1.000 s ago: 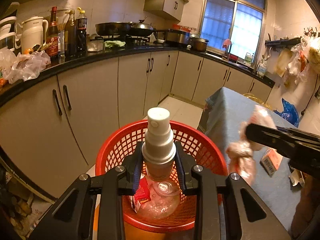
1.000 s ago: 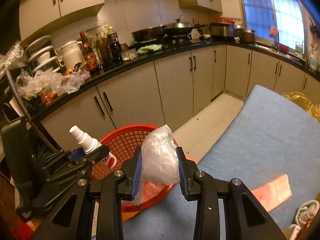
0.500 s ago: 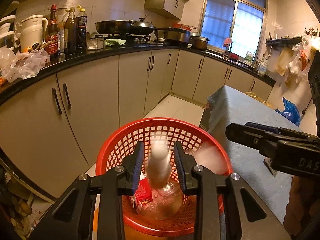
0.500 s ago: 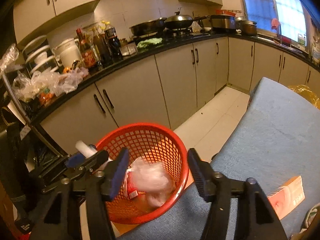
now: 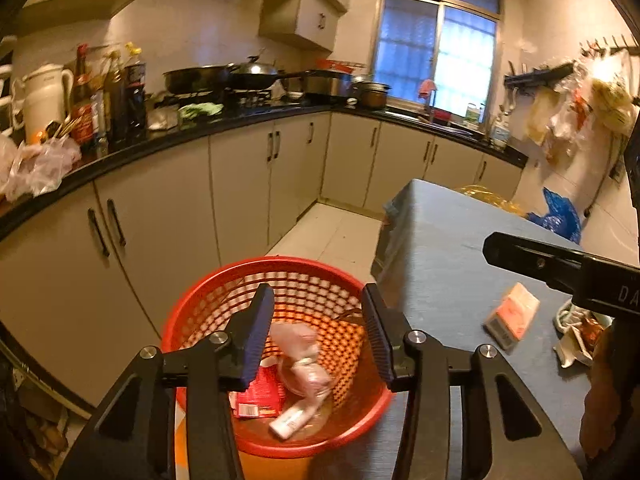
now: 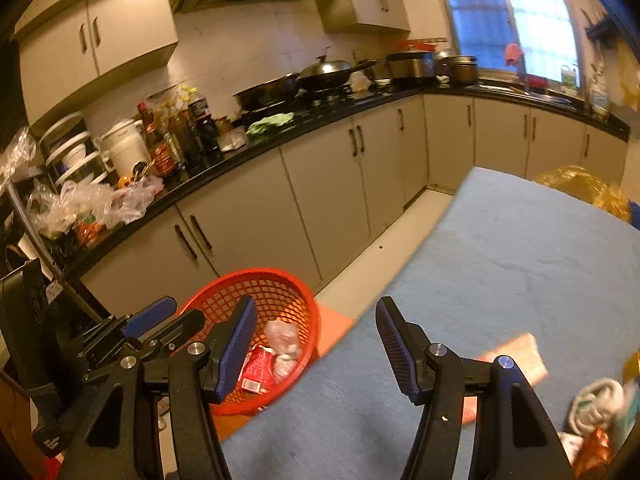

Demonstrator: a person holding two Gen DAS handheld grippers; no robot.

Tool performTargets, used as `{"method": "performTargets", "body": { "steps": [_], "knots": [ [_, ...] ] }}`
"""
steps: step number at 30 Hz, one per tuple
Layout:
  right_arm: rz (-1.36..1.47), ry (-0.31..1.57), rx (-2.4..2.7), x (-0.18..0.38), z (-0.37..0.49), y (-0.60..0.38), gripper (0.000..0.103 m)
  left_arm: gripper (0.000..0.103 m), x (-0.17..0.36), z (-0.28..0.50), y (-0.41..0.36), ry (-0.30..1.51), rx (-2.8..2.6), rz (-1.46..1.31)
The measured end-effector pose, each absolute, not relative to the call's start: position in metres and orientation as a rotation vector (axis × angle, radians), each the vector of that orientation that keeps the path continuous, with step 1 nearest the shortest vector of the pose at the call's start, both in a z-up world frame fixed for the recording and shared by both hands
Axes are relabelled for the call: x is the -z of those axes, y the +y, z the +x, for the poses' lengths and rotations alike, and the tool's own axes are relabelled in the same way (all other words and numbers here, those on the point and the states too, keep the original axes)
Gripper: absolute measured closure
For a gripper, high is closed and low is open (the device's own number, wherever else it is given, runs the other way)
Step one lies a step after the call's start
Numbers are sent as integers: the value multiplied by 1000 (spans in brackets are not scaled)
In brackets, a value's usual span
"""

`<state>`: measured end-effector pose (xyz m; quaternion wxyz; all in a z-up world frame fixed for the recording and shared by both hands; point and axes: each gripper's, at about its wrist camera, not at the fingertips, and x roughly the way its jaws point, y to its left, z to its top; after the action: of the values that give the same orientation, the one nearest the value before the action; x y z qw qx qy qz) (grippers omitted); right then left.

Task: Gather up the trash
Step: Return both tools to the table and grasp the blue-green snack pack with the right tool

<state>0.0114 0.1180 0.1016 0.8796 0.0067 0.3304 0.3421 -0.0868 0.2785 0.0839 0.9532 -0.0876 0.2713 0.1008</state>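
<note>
My left gripper [image 5: 318, 334] hangs over the red basket [image 5: 208, 312], its jaws spread wide with nothing between them. My right gripper [image 6: 316, 344] is also spread and empty, above the near edge of the blue-covered table [image 6: 520, 248], with the basket below and to its left.

The trash lies at the bottom of the basket: a crumpled pinkish plastic bag [image 5: 298, 354], a red packet [image 5: 262, 394] and a white spray bottle [image 5: 290, 420] on its side, blurred. The basket sits just beside the table's edge on something orange [image 6: 330, 328]; I cannot tell whether rim and cloth touch.

Between the table and the cabinets [image 5: 240, 184] a strip of pale floor [image 5: 332, 232] runs toward the window, the open room on that side. The far stretch of tabletop is bare cloth.

The left view shows a pink and white carton [image 5: 512, 314] lying flat on the table under the right gripper's dark arm, and scraps of wrapper [image 5: 574, 344] near the right border. The right view blurs that carton but shows a knot of white material [image 6: 596, 400] and a copper-coloured wrapper [image 6: 596, 450] at the table's near corner, plus a yellow bag [image 6: 580, 186] at the far end.
</note>
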Motion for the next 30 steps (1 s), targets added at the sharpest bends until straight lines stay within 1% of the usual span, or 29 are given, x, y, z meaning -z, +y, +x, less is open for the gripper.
{"method": "performTargets", "body": {
  "steps": [5, 9, 16, 26, 28, 30],
  "knots": [
    [42, 674, -683, -105, 3, 78, 37, 52, -92, -81, 243, 549, -151, -126],
    [70, 658, -658, -110, -5, 45, 37, 50, -95, -74, 210, 554, -106, -75],
    [123, 632, -599, -115, -14, -18, 37, 50, -95, -60, 154, 582, -25, -15],
    [186, 614, -531, -112, -21, -91, 37, 42, -88, -48, 86, 630, 82, 90],
    [178, 615, -520, -111, -21, -106, 35, 38, -86, -46, 78, 642, 97, 101],
    [166, 610, -503, -108, -21, -120, 29, 34, -86, -45, 73, 651, 105, 114]
  ]
}}
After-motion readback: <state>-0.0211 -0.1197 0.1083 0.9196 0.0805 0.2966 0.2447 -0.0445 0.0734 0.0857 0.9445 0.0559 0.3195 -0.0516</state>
